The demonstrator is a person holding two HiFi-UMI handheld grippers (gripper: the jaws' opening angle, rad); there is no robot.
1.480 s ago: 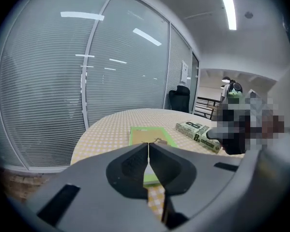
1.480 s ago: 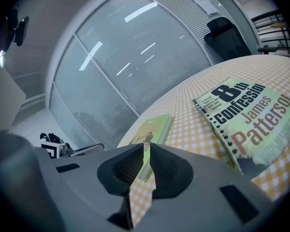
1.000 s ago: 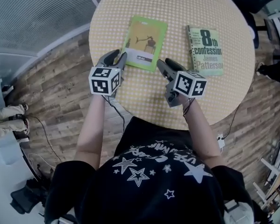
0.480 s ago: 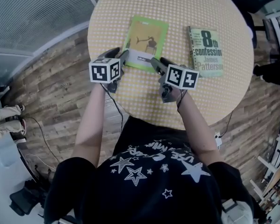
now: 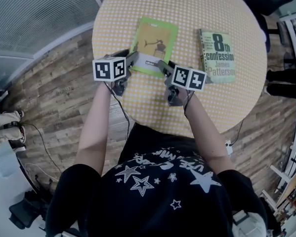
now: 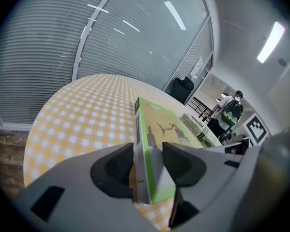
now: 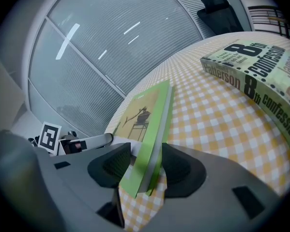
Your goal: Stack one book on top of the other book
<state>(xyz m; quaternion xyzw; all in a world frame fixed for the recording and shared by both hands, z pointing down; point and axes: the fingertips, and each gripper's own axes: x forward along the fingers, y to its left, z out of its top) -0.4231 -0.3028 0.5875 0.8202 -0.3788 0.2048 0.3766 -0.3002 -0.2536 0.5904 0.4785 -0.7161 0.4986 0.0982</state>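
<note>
The step in hand is the pickup of the thin green-covered book (image 5: 154,44), which is lying flat near the middle of the round yellow-checked counter (image 5: 187,4). The thicker paperback with the large "8" on its pale green cover (image 5: 218,55) is sitting apart from it at 3 o'clock, untouched.

The left gripper (image 6: 147,151) is straddling the green book's corner at 7 o'clock and the right gripper (image 7: 147,152) the corner at 5 o'clock. Both pairs of jaws have just been opening and are standing apart, each with a book corner between them and not clamped on it.

Next, both pairs need closing on the corners together. The book then has to be lifted level, carried towards 3 o'clock and set squarely on the paperback.

In the head view the marker cubes are covering the book's near edge. The left jaws' outer pad is possibly brushing the spine, though that cannot be settled. The right gripper view is cutting the paperback off at its right edge.
</note>
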